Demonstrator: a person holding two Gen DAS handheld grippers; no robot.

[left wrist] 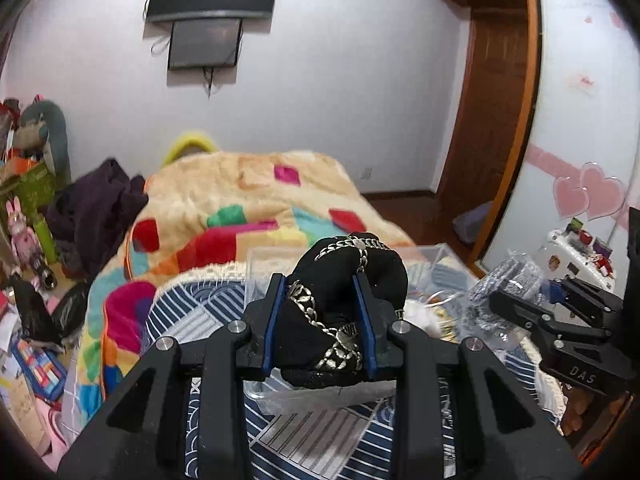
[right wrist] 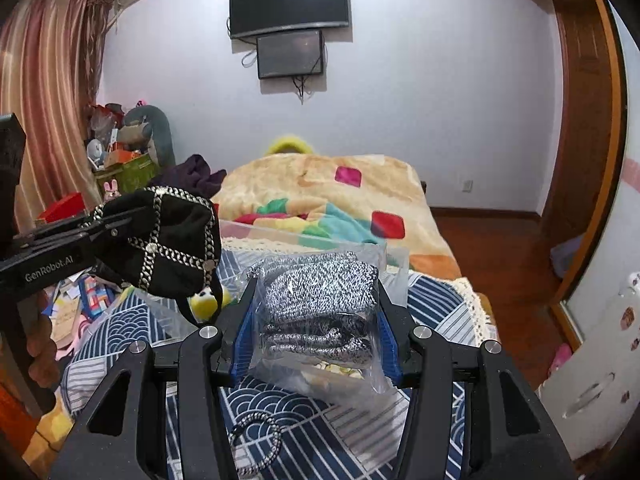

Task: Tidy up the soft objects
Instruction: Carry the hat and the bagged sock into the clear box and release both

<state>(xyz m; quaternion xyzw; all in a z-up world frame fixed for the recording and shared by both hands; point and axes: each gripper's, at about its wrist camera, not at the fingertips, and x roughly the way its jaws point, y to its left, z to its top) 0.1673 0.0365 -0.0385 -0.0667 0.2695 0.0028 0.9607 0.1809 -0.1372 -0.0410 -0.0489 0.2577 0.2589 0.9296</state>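
My left gripper [left wrist: 323, 300] is shut on a black soft pouch with silver chain trim [left wrist: 340, 280] and holds it above a clear plastic bin [left wrist: 276, 256] on the bed. The pouch also shows in the right wrist view [right wrist: 172, 248]. My right gripper [right wrist: 316, 320] is shut on a grey-and-white knit item in a clear plastic bag [right wrist: 320, 304], held above the bed. That bag also shows at the right of the left wrist view [left wrist: 504, 292].
A blue-and-white patterned bedcover [right wrist: 304, 408] lies below, with a colourful blanket [left wrist: 240, 196] beyond. A braided hair tie [right wrist: 256, 444] lies on the cover. A yellow plush [right wrist: 208, 300] sits in the bin. Clutter fills the left floor; a wardrobe [left wrist: 580, 100] stands right.
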